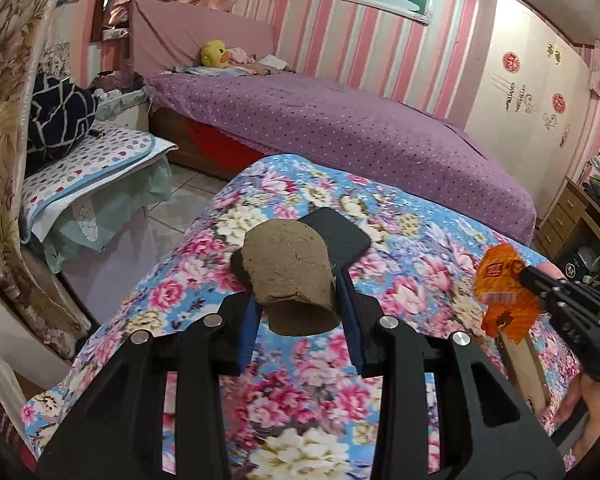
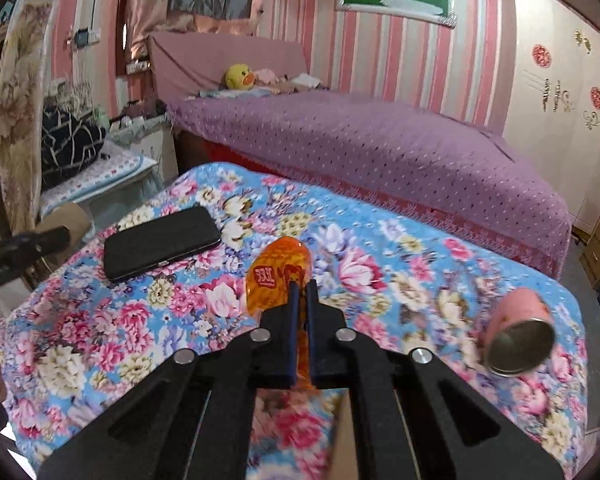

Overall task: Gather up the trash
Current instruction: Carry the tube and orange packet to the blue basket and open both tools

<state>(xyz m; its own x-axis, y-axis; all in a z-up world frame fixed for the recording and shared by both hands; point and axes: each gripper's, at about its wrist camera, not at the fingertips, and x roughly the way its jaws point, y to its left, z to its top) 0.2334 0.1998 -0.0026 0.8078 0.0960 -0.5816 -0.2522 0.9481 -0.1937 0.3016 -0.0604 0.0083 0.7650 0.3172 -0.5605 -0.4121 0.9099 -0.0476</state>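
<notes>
Left wrist view: my left gripper [image 1: 296,280] angles downward over the floral cloth [image 1: 204,288], clamped on a brown cardboard tube [image 1: 290,270] held above it. Right gripper [image 1: 530,278] enters from the right edge, gripping an orange wrapper [image 1: 500,300].

Right wrist view: my right gripper [image 2: 300,292] tilts downward, pinching the orange wrapper [image 2: 278,280] above the cloth. Black phone [image 2: 160,242] lies left; pink can [image 2: 518,330] lies on its side, right.

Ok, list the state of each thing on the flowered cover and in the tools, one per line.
Cardboard tube: held in the left tool, off the cover.
Orange wrapper: pinched in the shut right tool, lifted.
Phone: lying flat, screen dark.
Pink can: on its side.
</notes>
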